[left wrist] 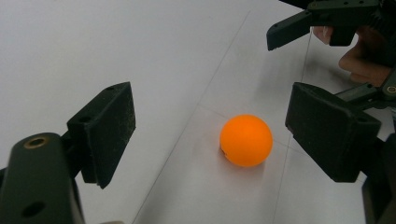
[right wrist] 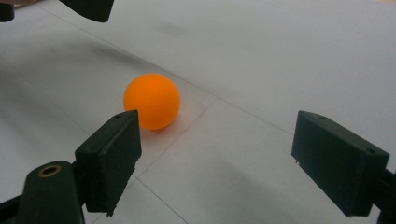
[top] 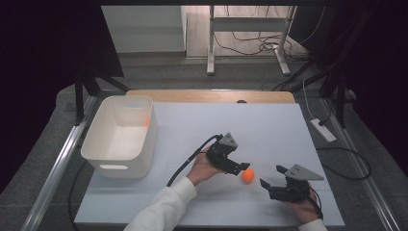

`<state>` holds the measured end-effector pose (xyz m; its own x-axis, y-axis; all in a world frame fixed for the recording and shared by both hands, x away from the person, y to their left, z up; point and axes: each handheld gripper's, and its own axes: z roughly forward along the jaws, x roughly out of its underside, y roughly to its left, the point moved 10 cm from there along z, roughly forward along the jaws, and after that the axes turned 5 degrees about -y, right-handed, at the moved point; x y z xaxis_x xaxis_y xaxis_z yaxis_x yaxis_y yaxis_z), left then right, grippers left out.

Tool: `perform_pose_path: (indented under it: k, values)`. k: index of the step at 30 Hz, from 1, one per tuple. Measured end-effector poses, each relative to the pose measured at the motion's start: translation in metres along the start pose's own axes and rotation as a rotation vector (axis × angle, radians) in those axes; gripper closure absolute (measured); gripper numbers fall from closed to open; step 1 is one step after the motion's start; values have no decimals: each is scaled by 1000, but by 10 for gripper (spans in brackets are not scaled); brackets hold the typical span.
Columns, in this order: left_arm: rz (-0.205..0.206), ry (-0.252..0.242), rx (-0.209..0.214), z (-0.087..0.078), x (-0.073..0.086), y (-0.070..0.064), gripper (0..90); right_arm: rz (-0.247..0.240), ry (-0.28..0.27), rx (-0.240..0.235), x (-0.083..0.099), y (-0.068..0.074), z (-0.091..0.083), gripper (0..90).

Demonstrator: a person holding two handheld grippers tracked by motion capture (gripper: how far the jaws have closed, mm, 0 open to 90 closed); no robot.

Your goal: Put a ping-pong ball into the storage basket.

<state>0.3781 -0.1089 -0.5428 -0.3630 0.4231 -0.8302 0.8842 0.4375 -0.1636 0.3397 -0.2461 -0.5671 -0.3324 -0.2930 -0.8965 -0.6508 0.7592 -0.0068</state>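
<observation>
High view: orange ball (top: pixel 248 176) between gaping left claw (top: pixel 245 168) and gaping right claw (top: pixel 269 179), touching neither.

light: bright table (top: pixel 269 125), dark surround | shadows: soft | focus: near jaws slightly blurred

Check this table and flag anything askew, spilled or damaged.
Nothing stands out. The orange ball sits intact on the white table between the open left gripper and open right gripper; the white bin stands upright.
</observation>
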Motion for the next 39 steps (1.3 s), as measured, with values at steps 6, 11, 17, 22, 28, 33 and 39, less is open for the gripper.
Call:
perform_pose_path:
  k: [6, 11, 17, 22, 28, 33, 39]
  values:
    - [-1, 18, -5, 6, 3, 2, 169, 2, -6, -3, 0, -1, -1, 159]
    - [-2, 38, -4, 12, 8, 2, 169, 2, -1, 2, 1, -2, -1, 159]
    - [3, 58, 15, 19, 12, -1, 167, 0, 4, 7, 1, -3, -2, 159]
    - [8, 79, 25, 25, 17, -5, 163, 7, 0, 11, 1, -4, -3, 159]
    - [18, 98, 34, 33, 21, -12, 148, 9, -5, 15, 1, -5, -3, 160]
    - [50, 126, 38, 37, 25, -14, 142, 14, -13, 37, 0, -9, -4, 164]
    - [58, 137, 46, 41, 28, -16, 142, 12, -6, 33, 1, -7, -4, 164]
